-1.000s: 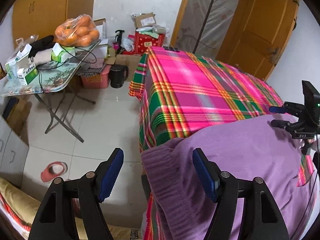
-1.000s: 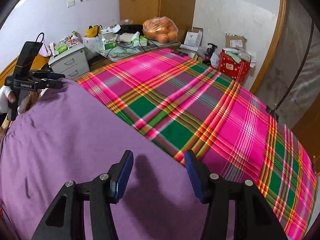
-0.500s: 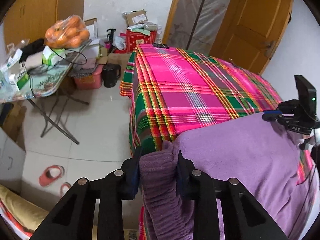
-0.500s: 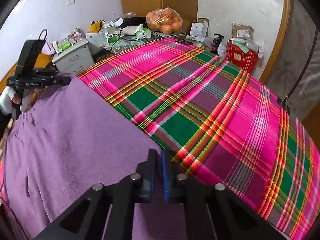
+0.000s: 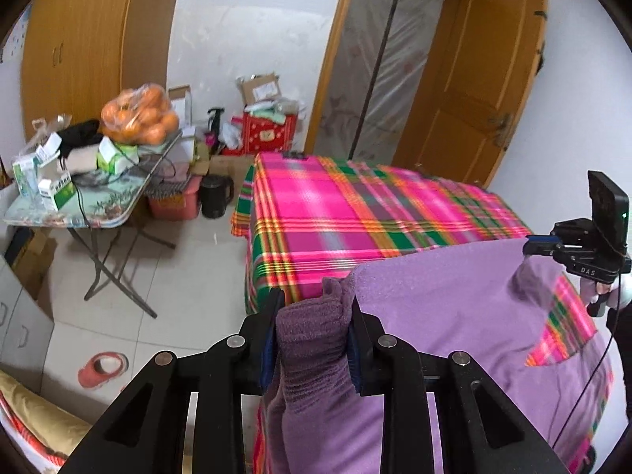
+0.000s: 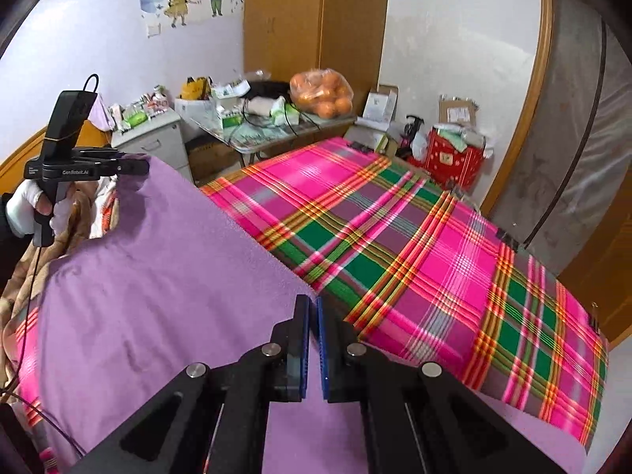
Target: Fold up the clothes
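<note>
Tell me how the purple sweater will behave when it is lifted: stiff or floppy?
Probably floppy: the purple sweater bunches thickly inside the left claw and hangs down below it. It likely sags between both claws; the right claw pinches only a thin edge.

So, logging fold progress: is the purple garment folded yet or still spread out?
Still spread. The purple garment lies open across the plaid bed cover, its edge pinched by the left gripper and right gripper.

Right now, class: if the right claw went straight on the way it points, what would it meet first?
Probably the plaid bedspread just beyond the purple garment edge pinched in the right claw; depth is uncertain.
</note>
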